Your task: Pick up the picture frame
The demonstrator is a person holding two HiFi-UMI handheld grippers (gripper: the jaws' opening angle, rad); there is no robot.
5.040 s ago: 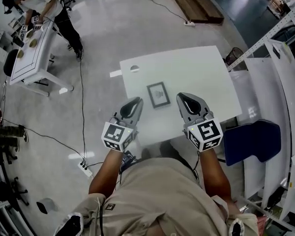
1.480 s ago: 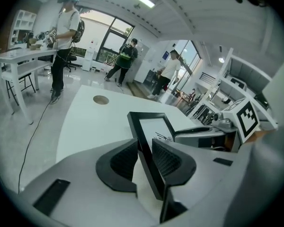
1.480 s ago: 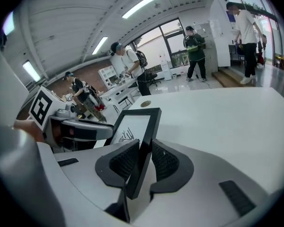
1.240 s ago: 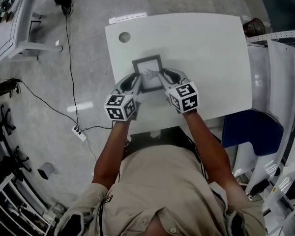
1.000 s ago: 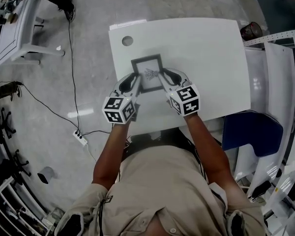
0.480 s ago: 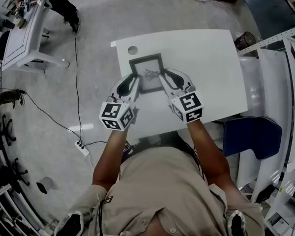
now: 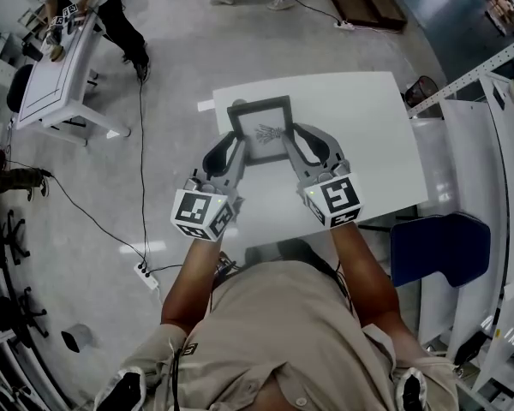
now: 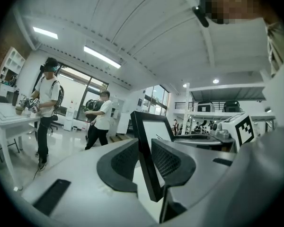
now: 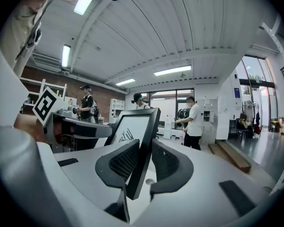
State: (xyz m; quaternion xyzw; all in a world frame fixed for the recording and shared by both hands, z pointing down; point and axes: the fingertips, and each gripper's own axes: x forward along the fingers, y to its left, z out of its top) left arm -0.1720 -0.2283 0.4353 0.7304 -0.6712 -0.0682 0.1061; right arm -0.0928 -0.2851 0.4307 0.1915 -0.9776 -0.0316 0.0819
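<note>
A dark-framed picture frame (image 7: 263, 130) with a white sheet and a small plant drawing is held up above the white table (image 7: 360, 144). My left gripper (image 7: 228, 151) is shut on its left edge, the dark rim (image 8: 146, 160) clamped between both pads. On the opposite side my right gripper (image 7: 297, 145) is shut on the right edge, the rim (image 9: 142, 162) pinched between its pads. The frame (image 9: 132, 131) tilts away from the person, its drawing facing up.
A blue chair (image 7: 437, 247) stands right of the table, white racks (image 7: 497, 169) beyond it. A second white table (image 7: 56, 67) with a person at it is at the far left. Cables and a power strip (image 7: 147, 274) lie on the floor. Other people (image 9: 194, 119) stand behind.
The frame has come off the table with both grippers shut on its side edges, and it has risen toward the camera. Five seconds ago both grippers hung open short of it.
</note>
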